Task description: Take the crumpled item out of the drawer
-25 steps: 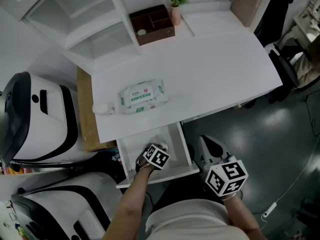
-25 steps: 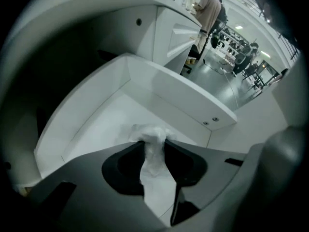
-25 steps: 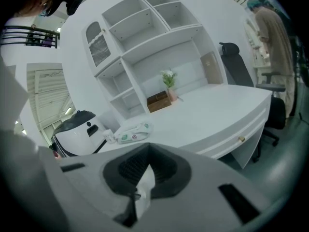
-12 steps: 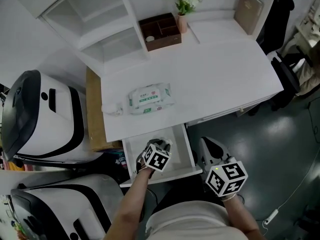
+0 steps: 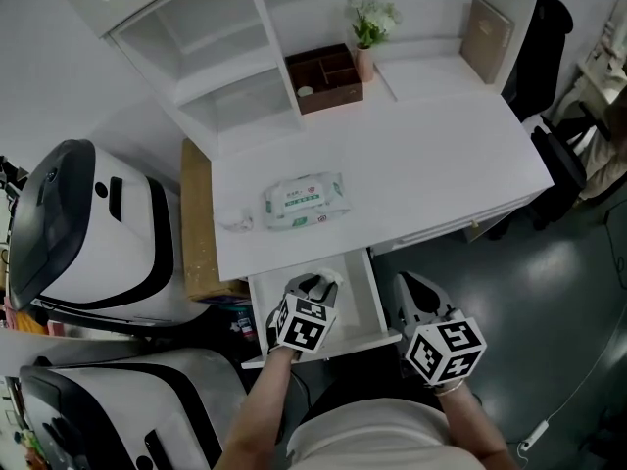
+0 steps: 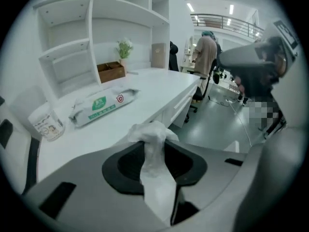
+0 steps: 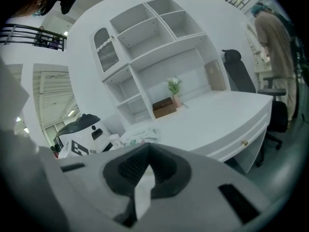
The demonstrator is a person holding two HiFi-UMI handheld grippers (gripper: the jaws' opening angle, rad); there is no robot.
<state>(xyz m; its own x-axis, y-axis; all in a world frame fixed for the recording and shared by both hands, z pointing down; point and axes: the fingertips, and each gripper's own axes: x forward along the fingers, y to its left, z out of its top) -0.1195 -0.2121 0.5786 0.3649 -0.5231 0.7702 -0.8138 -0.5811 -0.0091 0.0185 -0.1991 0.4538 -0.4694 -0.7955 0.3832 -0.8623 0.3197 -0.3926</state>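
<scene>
Closest to me, the person's right gripper (image 5: pixel 419 300) hangs beside the open drawer (image 5: pixel 364 300), out past its right wall and over the dark floor. Its jaws are pressed together at the tips with nothing between them (image 7: pixel 147 148).

The left gripper (image 5: pixel 315 288) is over the drawer. Its jaws are clamped on a crumpled white wad (image 5: pixel 327 279) of thin, tissue-like material. In the left gripper view the wad (image 6: pixel 150 133) is pinched right at the jaw tips (image 6: pixel 155 150). A puffy knot bulges out beyond them, and a flatter tail runs back between the jaws toward the camera. From above, the wad sits at the front of that gripper, over the back half of the drawer and just short of the edge of the desk (image 5: pixel 441 164). I can't tell whether it touches the drawer floor.

On the white desk beyond lies a pack of wet wipes (image 5: pixel 306 200), flat, with a small labelled container (image 6: pixel 46 123) just to its left. Further back, against the white shelving (image 5: pixel 225 76), stand a brown wooden organiser box (image 5: pixel 328 67) and a small potted plant (image 5: pixel 370 29), touching or nearly so. A tan board (image 5: pixel 488 25) leans at the far right corner. An office chair (image 5: pixel 566 160) stands off the desk's right end.
</scene>
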